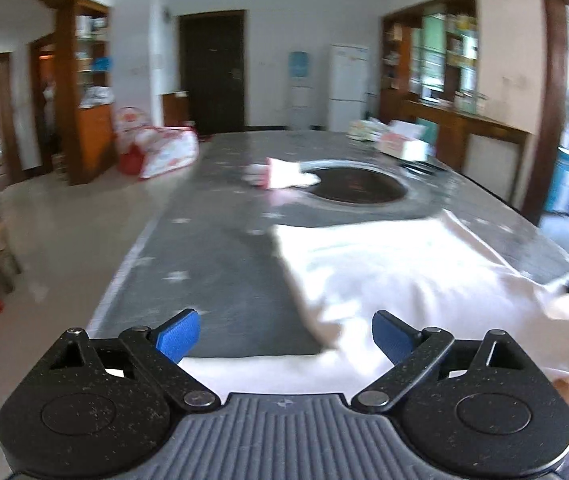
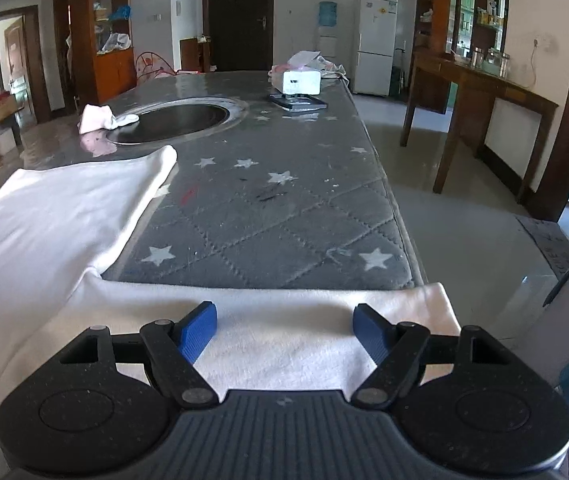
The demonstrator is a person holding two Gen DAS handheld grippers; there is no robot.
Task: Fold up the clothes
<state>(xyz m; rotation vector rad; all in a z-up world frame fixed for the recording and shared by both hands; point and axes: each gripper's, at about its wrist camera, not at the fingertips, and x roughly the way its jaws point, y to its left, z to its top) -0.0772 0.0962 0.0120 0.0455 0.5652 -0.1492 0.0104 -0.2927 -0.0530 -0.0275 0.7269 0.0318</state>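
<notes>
White garment [image 2: 64,216] lies flat beneath both wide-open, empty tongs, left [image 1: 286,338] and right [image 2: 284,330].

Left tongs [image 1: 286,336] wide apart; right tongs [image 2: 284,328] apart, empty.

Each tool, left tool [image 1: 286,336] and right tool [image 2: 284,330], has speckled black linkage arms, silver pivot screws, ribbed blue pads [image 2: 198,332] and a ridged grey body.

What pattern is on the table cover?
Dark grey quilted table cover with white stars, clearest in the right wrist view.
</notes>
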